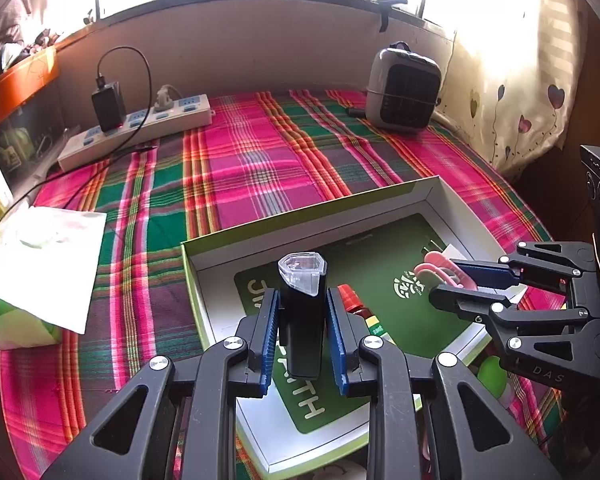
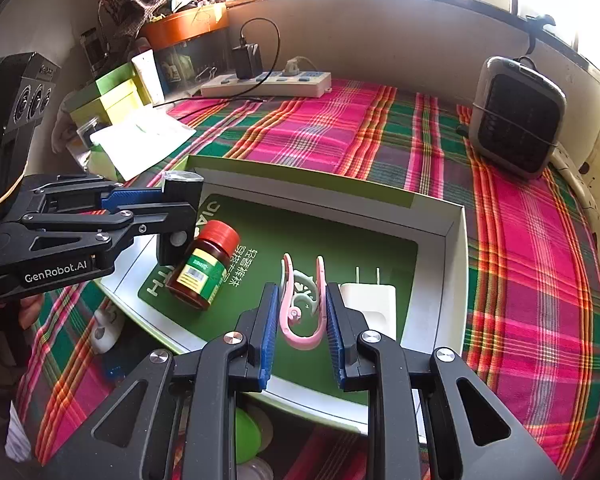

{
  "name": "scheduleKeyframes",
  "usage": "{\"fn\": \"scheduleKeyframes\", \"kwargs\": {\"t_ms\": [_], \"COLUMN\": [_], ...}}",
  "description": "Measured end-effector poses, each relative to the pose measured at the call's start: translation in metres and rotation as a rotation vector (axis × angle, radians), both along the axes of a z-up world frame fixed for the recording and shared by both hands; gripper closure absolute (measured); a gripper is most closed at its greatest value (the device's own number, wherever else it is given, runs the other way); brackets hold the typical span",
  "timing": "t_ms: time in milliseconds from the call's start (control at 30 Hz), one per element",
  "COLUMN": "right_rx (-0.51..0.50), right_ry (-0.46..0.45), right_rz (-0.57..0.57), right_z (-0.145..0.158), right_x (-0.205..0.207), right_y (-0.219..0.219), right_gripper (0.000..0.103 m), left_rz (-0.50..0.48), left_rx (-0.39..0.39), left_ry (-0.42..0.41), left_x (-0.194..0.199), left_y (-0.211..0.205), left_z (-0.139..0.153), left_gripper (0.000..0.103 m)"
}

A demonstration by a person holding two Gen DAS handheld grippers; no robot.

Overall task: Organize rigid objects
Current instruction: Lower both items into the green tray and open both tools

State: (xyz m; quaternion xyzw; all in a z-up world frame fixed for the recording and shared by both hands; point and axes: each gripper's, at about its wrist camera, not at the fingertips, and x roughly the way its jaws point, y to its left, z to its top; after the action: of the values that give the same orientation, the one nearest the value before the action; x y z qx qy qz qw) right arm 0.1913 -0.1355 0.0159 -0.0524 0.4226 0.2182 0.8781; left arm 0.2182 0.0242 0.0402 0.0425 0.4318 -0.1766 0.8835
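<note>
Fingers (image 1: 303,312) pinch black device (image 1: 302,312) over box (image 1: 452,196).

The left gripper (image 1: 303,334) is covering the lower half of the black flashlight (image 1: 302,312) and part of the box's (image 1: 388,192) white lettering. The right gripper (image 2: 302,332) is hiding the near rim of the box. The bottle's (image 2: 204,268) label is reading too small to make out.

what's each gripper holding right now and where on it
The left gripper clamps a black device with a clear cap by its mid body. The right gripper pinches a pink clip across its two arms.
</note>
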Motion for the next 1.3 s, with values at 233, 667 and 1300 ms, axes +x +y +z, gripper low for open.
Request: {"fn": "scheduleKeyframes", "kwargs": {"t_ms": [233,667,1300], "right_rx": [-0.008,-0.016,0.001], "right_ry": [0.010,-0.001,-0.003], "right_rz": [0.014,0.020,0.011], "right_z": [-0.009,-0.013,-0.012], "right_x": [0.005,0.007,0.007], "right_y": [0.001,0.004,0.004], "right_gripper": [0.079,0.079,0.073], "left_rz": [-0.003,0.001,0.000], "left_rx": [0.001,0.012,0.004], "left_ry": [0.007,0.034,0.063], "left_x": [0.007,0.017,0.018], "left_y": [-0.003,-0.008,-0.008], "left_z": [-0.003,-0.016,-0.025], "left_gripper": [0.080,0.080,0.080]}}
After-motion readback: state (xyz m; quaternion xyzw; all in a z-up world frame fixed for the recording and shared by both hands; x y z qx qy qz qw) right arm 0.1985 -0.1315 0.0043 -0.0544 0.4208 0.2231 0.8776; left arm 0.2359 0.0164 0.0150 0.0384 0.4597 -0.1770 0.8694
